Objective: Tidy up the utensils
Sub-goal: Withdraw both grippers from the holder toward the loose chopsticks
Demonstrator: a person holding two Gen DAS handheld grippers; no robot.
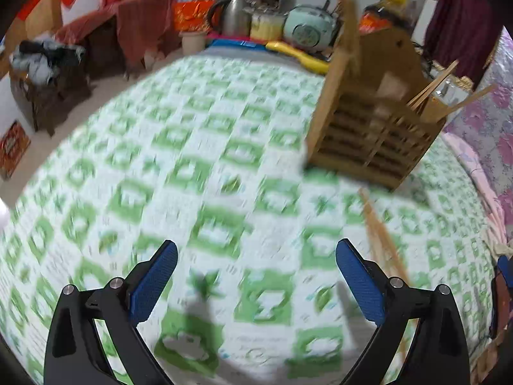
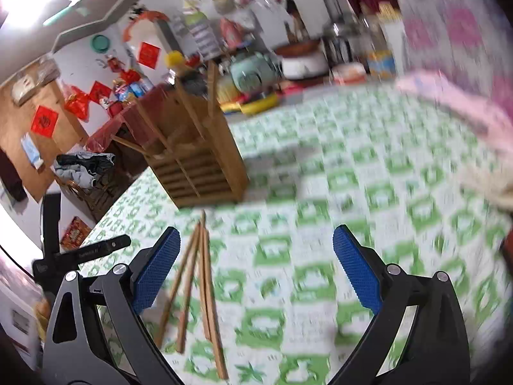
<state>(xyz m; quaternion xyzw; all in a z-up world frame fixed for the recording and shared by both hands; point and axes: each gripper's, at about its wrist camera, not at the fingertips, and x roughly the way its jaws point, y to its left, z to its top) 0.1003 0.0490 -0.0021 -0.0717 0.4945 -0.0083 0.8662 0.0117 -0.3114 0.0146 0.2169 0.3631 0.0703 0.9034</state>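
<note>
- on the green-and-white checked cloth (image 1: 198,147) a slatted wooden utensil holder (image 1: 368,128) stands upright, seen toward the right side from the left wrist camera and toward the left from the right one.
- a few chopsticks (image 1: 445,89) stick out of the holder's top, leaning outward at an angle.
- loose chopsticks (image 2: 198,285) lie flat on the cloth just in front of the holder, four or so, fanned apart at the near ends and close together at the far ends.
- the left gripper (image 1: 256,276) hangs over bare cloth with its blue pads spread wide and nothing between them; the loose chopsticks run past the outside of its right finger.
- the right gripper (image 2: 256,266) is just as wide open and has hold of nothing; the loose chopsticks lie below it, close by its left finger (image 2: 157,269), within the gap on that side.
- both views are blurred, so i cannot tell whether any pad touches the sticks.
- beyond the cloth there is clutter: a metal kettle (image 1: 235,16), a pale green rice cooker (image 1: 307,29), red paper squares (image 2: 45,122) on the wall.
</note>
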